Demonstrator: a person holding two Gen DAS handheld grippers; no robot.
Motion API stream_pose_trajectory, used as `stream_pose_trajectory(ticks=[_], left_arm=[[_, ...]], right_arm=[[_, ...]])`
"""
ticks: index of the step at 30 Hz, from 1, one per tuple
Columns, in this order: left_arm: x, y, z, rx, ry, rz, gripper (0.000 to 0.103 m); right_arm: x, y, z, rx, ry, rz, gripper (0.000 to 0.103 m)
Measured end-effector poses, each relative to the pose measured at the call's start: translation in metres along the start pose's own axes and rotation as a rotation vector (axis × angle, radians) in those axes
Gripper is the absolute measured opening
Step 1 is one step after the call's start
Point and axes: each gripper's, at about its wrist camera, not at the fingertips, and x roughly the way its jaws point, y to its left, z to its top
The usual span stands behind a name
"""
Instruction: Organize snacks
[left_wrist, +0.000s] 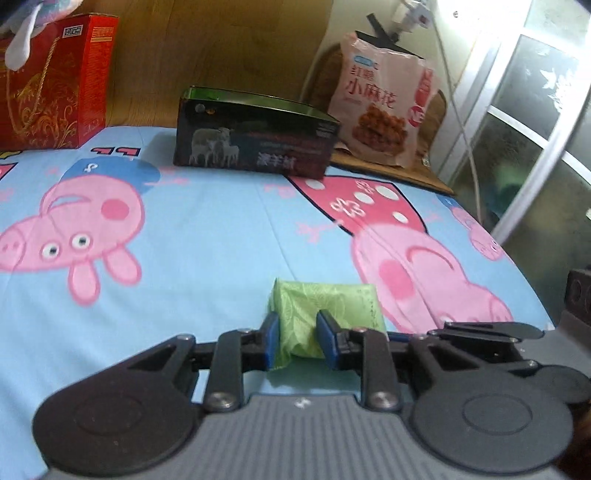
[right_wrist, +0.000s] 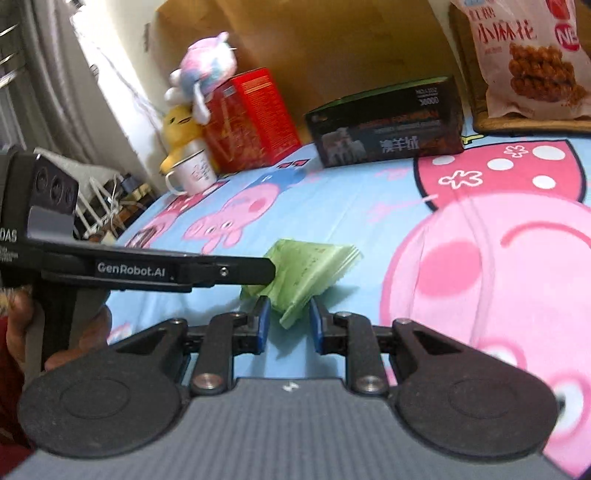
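Note:
A small green snack packet lies on the blue cartoon-pig bedsheet. My left gripper is shut on its near end, with a blue pad pressing each side. In the right wrist view the same green packet has its near corner pinched between the pads of my right gripper, which is shut on it. The left gripper comes in from the left there, held by a hand, and its fingertip meets the packet. The right gripper's black fingers show at the packet's right side in the left wrist view.
A dark box with a sheep picture stands at the far side of the bed. A pink snack bag leans behind it on the right and a red box stands on the left. Plush toys and a white mug sit by the red box.

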Motion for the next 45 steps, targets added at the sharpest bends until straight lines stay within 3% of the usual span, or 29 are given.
stream_pose_trajectory(ticks=[4,6,9,17,21,34,42,45], left_arm=[[-0.018,-0.008,-0.013,0.003,-0.018,-0.007,0.024],[-0.027,-0.010,-0.018,0.014,-0.041,-0.001,0.025],[-0.036,-0.010,-0.024,0.024,-0.059,0.019,0.025],[-0.040,-0.009,-0.035,0.088,-0.086,0.212,0.028],[-0.040,-0.002,-0.037,0.092,-0.093,0.273,0.029],[-0.028,0.015,-0.038,0.080,-0.068,0.334,0.034],[-0.022,0.016,-0.035,0.100,-0.076,0.350,0.041],[-0.020,0.016,-0.035,0.110,-0.081,0.355,0.043]], right_arm=[[-0.016,0.011,-0.015,-0.031,-0.033,-0.033,0.031],[-0.026,0.017,-0.023,-0.066,-0.065,-0.071,0.043],[-0.030,0.022,-0.035,-0.110,-0.074,-0.128,0.050],[-0.030,0.023,-0.050,-0.103,-0.095,-0.146,0.055],[-0.031,0.025,-0.053,-0.095,-0.109,-0.156,0.056],[-0.025,0.034,-0.058,-0.135,-0.132,-0.159,0.076],[-0.018,0.036,-0.061,-0.175,-0.136,-0.088,0.103],[-0.016,0.039,-0.061,-0.200,-0.135,-0.095,0.103]])
